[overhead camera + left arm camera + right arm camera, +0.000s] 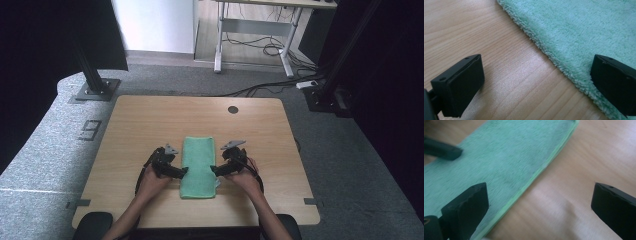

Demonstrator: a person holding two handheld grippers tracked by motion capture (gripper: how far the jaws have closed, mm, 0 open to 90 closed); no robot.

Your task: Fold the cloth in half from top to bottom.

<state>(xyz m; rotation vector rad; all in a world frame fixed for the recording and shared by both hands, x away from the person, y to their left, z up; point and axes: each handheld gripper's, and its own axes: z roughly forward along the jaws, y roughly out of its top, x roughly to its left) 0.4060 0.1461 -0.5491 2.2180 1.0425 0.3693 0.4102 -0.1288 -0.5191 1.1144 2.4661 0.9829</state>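
Note:
A folded mint-green towel [198, 167] lies lengthwise on the wooden table [145, 120], near the front middle. My left gripper [183, 171] sits at the towel's left edge. In the left gripper view the jaws stand wide apart: one over bare wood, the other over the towel's fluffy edge [586, 30], and my left gripper [536, 85] holds nothing. My right gripper [214, 170] is at the towel's right edge. Its jaws straddle the hemmed border [499, 157], and my right gripper [539, 207] is open with nothing pinched. A left jaw tip [441, 150] shows across the towel.
A round cable hole [233, 109] sits near the table's far edge. Black frame posts stand on floor plates at the back left [95, 85] and back right [325, 95]. A white desk [255, 30] with cables stands beyond.

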